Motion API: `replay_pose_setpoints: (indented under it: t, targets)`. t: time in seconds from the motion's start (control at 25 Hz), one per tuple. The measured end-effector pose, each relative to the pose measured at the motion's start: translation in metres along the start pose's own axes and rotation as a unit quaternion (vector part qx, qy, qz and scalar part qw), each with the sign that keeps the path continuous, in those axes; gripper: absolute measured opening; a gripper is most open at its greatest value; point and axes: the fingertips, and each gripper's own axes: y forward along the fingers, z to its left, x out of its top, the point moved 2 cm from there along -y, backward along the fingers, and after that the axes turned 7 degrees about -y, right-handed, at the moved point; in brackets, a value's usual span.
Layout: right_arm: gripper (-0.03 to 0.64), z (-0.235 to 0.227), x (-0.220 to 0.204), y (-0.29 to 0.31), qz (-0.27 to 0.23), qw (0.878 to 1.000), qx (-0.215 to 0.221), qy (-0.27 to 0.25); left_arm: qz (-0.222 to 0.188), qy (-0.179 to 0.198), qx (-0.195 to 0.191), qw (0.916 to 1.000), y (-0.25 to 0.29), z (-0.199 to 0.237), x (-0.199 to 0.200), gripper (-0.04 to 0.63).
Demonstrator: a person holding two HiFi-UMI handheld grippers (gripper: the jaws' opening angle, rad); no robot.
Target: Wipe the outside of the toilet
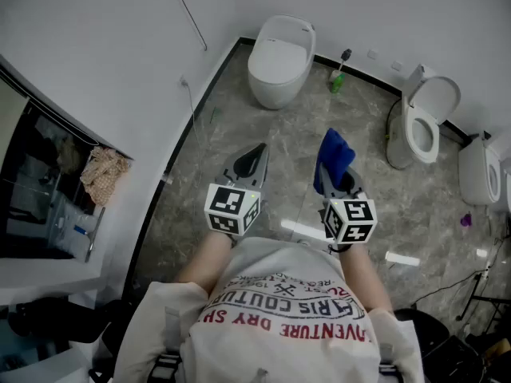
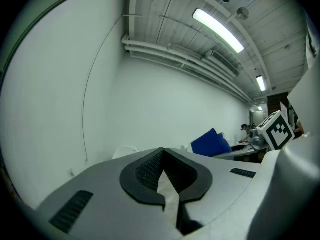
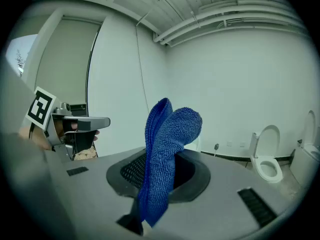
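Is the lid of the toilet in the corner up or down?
Down. The corner toilet has a smooth closed lid on top, with no bowl showing.

A white short-sleeved T-shirt point(image 1: 279, 309) is worn, printed across with curved rows of large dark lettering and smaller red lettering. A dark strap buckle point(image 1: 164, 367) is seen at its lower left edge. The left gripper point(image 1: 257, 152) and right gripper point(image 1: 345, 186) are cased in smooth grey shells that taper forward. Each is topped by a white cube printed with black square markers: the left cube point(image 1: 232, 208) and the right cube point(image 1: 350, 220). The jaws are lined with black ribbed pads point(image 2: 145, 171), and small dark ribbed slots point(image 2: 72, 210) are set into the shells.
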Motion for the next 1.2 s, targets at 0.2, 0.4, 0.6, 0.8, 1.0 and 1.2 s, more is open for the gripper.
replay_pose_setpoints:
  t: [0.2, 0.4, 0.6, 0.8, 1.0, 1.2]
  targets:
    - [0.075, -0.005, 0.001, 0.004, 0.004, 1.0, 0.003, 0.001, 0.003, -0.001, 0.003, 1.0, 0.007, 0.001, 0.002, 0.006]
    - [0.075, -0.003, -0.002, 0.007, 0.008, 1.0, -0.002, 0.015, 0.002, -0.003, 0.003, 1.0, 0.002, 0.007, 0.002, 0.006]
    - [0.075, 0.0, -0.003, 0.02, 0.007, 1.0, -0.01, 0.026, 0.002, -0.008, 0.004, 1.0, 0.002, 0.023, -0.001, 0.006]
    - [0.075, -0.002, -0.003, 0.037, 0.012, 0.999, -0.006, 0.036, 0.007, -0.017, 0.009, 0.9998, 0.011, 0.036, -0.005, 0.006]
    - [0.075, -0.022, -0.003, 0.067, 0.022, 0.999, 0.004, 0.043, 0.017, -0.031, 0.019, 0.9992, 0.039, 0.051, -0.01, 0.006]
    - [0.075, -0.067, -0.002, 0.123, 0.03, 0.998, 0.023, 0.05, 0.031, -0.036, 0.041, 0.998, 0.098, 0.069, -0.011, 0.006]
